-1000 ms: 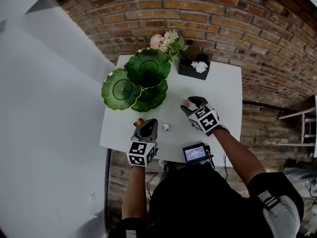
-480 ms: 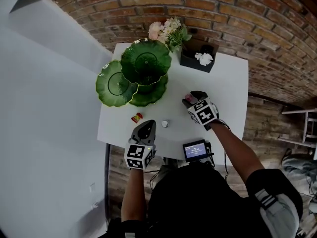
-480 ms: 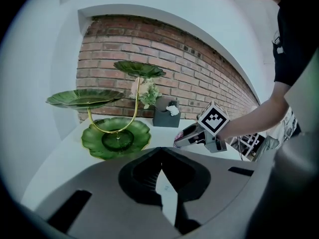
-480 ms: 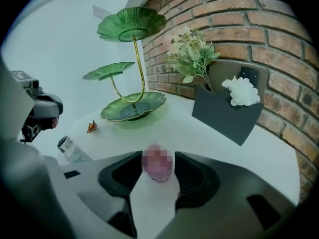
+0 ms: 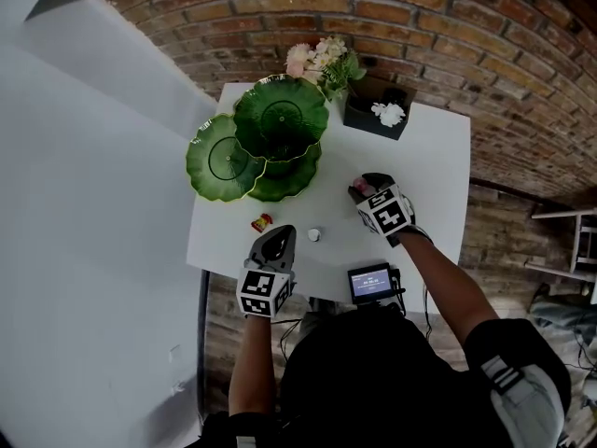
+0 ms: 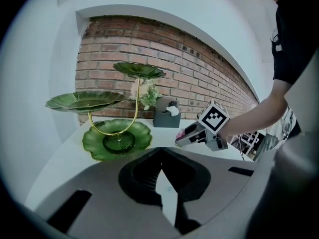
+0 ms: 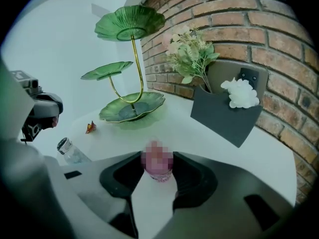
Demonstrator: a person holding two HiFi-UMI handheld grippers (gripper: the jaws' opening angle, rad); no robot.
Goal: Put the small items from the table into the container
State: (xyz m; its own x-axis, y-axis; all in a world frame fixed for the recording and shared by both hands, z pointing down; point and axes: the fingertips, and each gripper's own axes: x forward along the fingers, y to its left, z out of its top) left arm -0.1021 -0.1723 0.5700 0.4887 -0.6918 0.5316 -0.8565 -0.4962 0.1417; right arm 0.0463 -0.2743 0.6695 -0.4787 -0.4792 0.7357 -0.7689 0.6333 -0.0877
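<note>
A small pink item [image 7: 159,176] stands on the white table [image 5: 429,175], also seen in the head view [image 5: 356,192]. My right gripper [image 7: 158,166] [image 5: 362,187] is low over it. Its jaws are closing with the item between them, and the pads touch both its sides. A tiny clear bottle [image 5: 314,235] [image 7: 70,152] and a red wrapped sweet [image 5: 262,222] [image 7: 90,128] lie near the front left. My left gripper [image 5: 280,234] [image 6: 161,152] hovers just behind the bottle, shut and empty. A green three-tier leaf stand [image 5: 280,129] [image 7: 132,108] [image 6: 117,138] rises at the back left.
A dark grey box [image 5: 378,119] [image 7: 224,116] holding something white sits against the brick wall, with a bunch of flowers [image 5: 325,62] beside it. A small device with a lit screen [image 5: 370,285] hangs at the table's near edge.
My right gripper has come down around the pink item. The left gripper has stayed by the front edge.
</note>
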